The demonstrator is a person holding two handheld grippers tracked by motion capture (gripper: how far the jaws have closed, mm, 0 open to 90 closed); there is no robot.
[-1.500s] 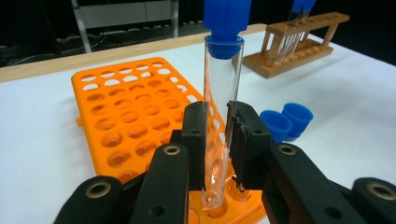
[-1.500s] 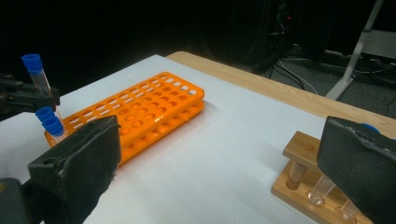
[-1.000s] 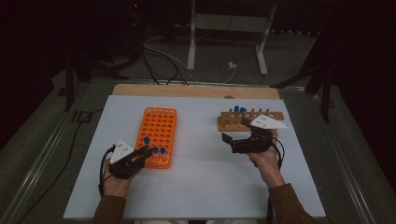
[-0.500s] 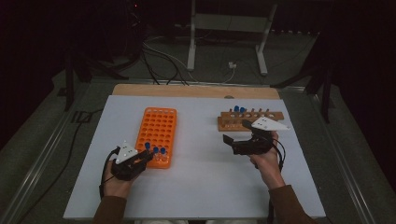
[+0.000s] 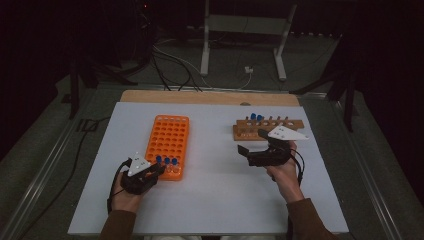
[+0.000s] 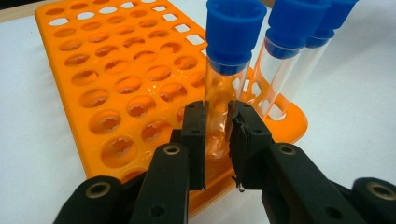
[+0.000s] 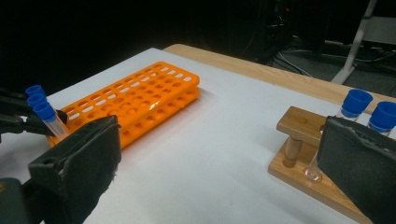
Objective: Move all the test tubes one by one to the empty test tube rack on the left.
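Observation:
My left gripper is shut on a clear tube with a blue cap, its pads pressing the glass just above the orange rack. The tube stands upright at the rack's near row, beside two more blue-capped tubes. In the high view these three tubes line the near end of the orange rack. My right gripper is open and holds nothing, just in front of the wooden rack. In the right gripper view its jaws stand wide apart, with blue-capped tubes in the wooden rack.
A white board covers the table, with a wooden strip along its far edge. Cables and a metal stand lie on the floor beyond. Bare board lies between the two racks.
The left gripper has drawn slightly toward the near edge and lowered its tube, which now lines up with the two others. The right hand has stayed put.

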